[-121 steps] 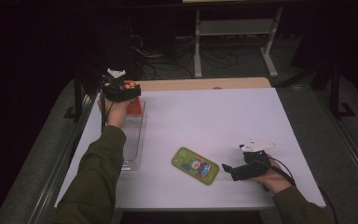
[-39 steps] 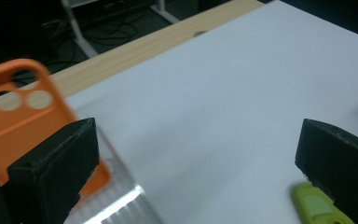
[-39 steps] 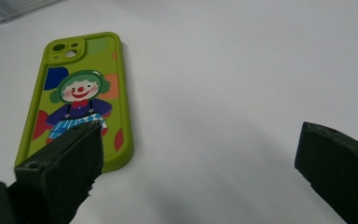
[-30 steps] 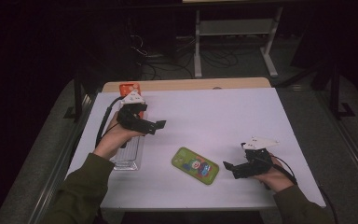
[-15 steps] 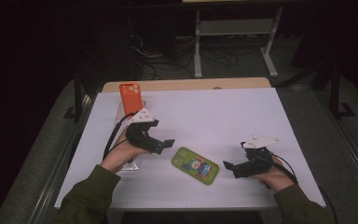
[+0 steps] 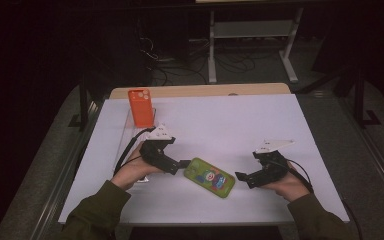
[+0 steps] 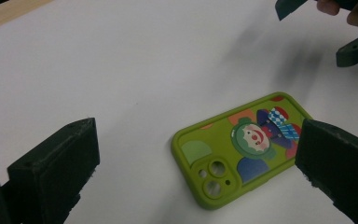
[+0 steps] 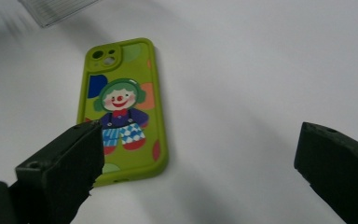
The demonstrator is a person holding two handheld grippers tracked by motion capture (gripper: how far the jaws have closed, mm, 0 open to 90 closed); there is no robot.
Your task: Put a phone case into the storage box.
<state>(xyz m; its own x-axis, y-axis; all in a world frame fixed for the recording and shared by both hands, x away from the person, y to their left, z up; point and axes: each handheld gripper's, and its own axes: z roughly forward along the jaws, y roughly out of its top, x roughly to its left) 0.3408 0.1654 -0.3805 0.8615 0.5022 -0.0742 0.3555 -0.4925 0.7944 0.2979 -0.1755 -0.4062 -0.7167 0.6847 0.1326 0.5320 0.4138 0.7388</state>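
The left gripper (image 6: 182, 164) has its fingers (image 7: 56, 170) spread wide with nothing between them, and their tips sit just beside the camera end of the green phone case (image 6: 209, 177). In the left gripper view the case lies flat between the two fingers without touching either. The right gripper (image 6: 241, 177) also has its fingers (image 8: 60, 168) wide apart and empty, its tips just beside the case's other end. The case, printed with a clown, lies on the white counter (image 6: 230, 125) between the two grippers. An orange phone case (image 6: 140, 107) stands upright well beyond the green one, toward the counter's far left edge, at the end of a clear tray (image 6: 125, 135).
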